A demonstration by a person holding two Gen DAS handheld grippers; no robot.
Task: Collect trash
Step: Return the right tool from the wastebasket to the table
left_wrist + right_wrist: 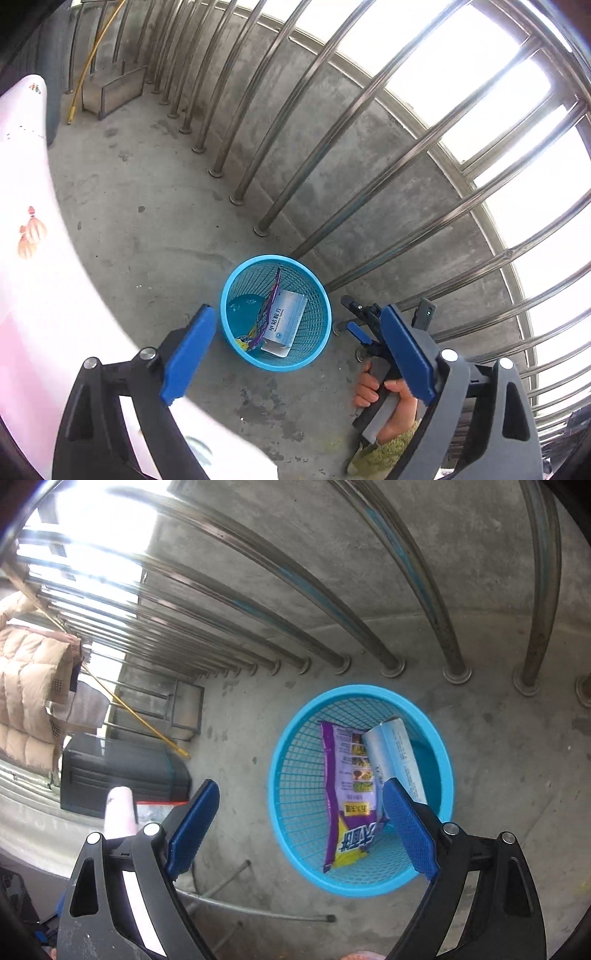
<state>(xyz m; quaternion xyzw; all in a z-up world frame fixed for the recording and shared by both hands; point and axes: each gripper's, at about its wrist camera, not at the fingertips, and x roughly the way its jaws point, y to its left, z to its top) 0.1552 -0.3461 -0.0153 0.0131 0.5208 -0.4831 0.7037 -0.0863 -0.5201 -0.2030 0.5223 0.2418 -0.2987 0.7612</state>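
Purple packet (349, 797) with Chinese print lies in blue basket (284, 786).

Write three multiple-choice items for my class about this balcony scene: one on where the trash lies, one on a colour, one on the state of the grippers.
1. Where is the purple snack bag?
A. On the concrete floor
B. Inside the mesh wastebasket
C. Between the right gripper's fingers

2. What colour is the wastebasket?
A. Light blue
B. Red
C. Green

3. How do the jaws of the left gripper and right gripper stand?
A. Both shut on trash
B. Only the left is open
C. Both open and holding nothing

Answers:
1 B, the bag leans inside the basket beside the white medicine box.
2 A, rim and mesh show light blue in both views.
3 C, the blue pads stand wide apart with nothing pressed between them.
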